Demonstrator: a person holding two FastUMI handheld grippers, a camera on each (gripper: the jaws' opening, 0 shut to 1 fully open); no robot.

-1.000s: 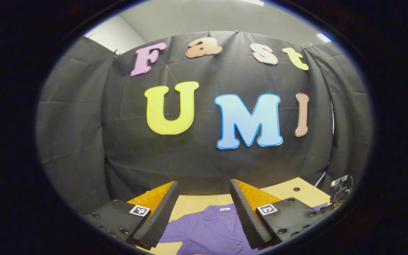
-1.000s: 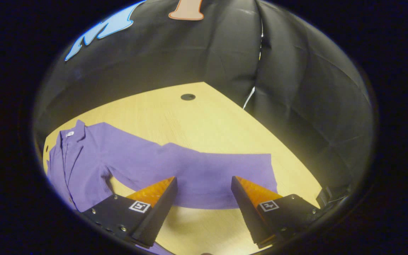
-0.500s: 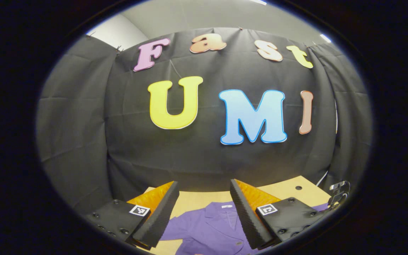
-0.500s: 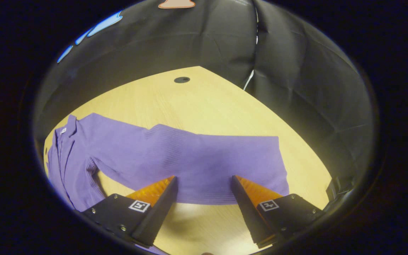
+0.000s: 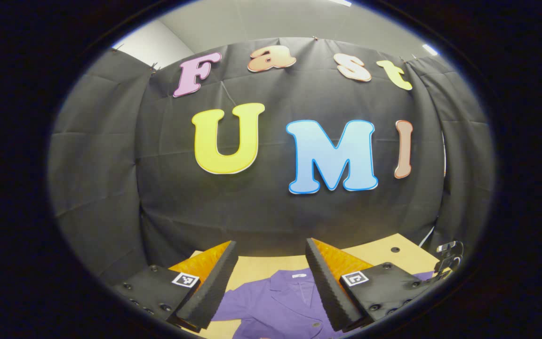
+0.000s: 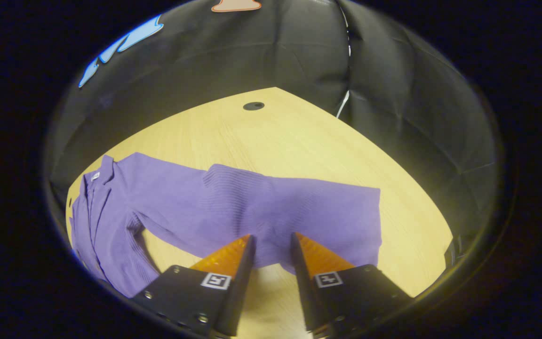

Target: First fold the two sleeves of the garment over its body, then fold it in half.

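A purple ribbed-knit garment (image 6: 111, 221) with a collar and a buttoned front is lying flat on a pale, smooth wooden table (image 6: 294, 146), its body toward the left of the right gripper view and one long sleeve (image 6: 271, 216) stretching out to the right, ending in a straight cuff edge. The fabric is showing fine parallel ribbing, with a slight raised ridge running across the sleeve's middle. The right gripper (image 6: 271, 242) is sitting at the sleeve's near edge, its wedge-shaped fingers standing narrowly apart with the cloth's hem lying at their tips; whether they are actually pinching the fabric cannot be told. A small dark round hole (image 6: 253, 106) is marking the table's far side, near the creased black cloth wall (image 6: 393, 94). In the left gripper view, the left gripper (image 5: 271, 249) is hanging above the garment's collar (image 5: 294, 282) with its ridged, sawtooth-textured fingers (image 5: 320, 282) standing wide apart, touching nothing. Beneath it the collar, a small white neck tag and a round button are lying on the table. At the far right of that view, part of the other gripper is showing at the table's edge.
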